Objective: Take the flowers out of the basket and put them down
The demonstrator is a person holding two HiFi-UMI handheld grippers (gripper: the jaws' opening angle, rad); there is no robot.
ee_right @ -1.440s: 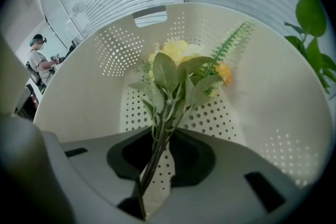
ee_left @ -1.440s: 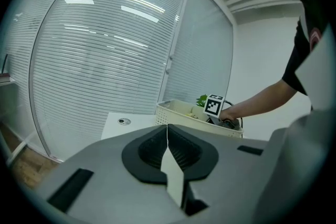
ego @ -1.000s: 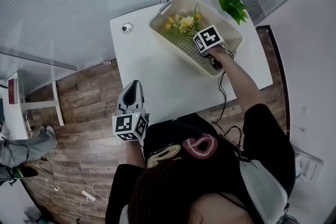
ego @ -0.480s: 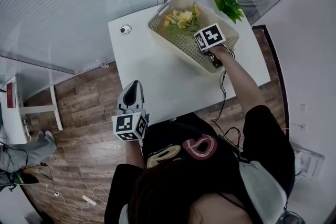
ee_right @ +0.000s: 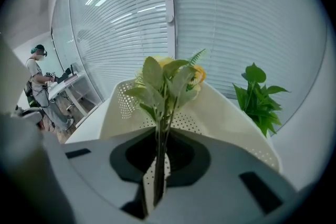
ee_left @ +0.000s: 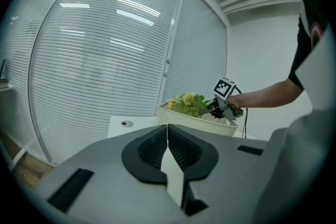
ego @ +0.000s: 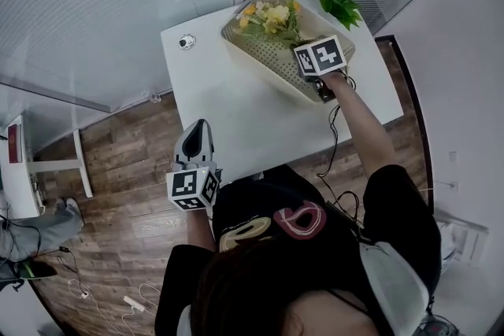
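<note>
A bunch of yellow flowers (ego: 272,17) with green leaves is lifted above the cream perforated basket (ego: 268,59) on the white table (ego: 228,106). My right gripper (ego: 309,47) is shut on the stems; in the right gripper view the flowers (ee_right: 167,81) rise straight from between the jaws, over the basket (ee_right: 220,118). My left gripper (ego: 197,149) hangs off the table's near left edge, shut with nothing in it. From the left gripper view the flowers (ee_left: 190,104), the basket (ee_left: 194,121) and the right gripper (ee_left: 218,107) show far ahead.
A green leafy plant (ego: 340,2) lies on the table behind the basket, also seen in the right gripper view (ee_right: 258,94). A small round socket (ego: 186,42) sits at the table's far left corner. Wooden floor (ego: 118,169) lies on the left; blinds stand behind.
The right gripper has raised the flowers and moved them toward the far rim of the basket. The left gripper has stayed put.
</note>
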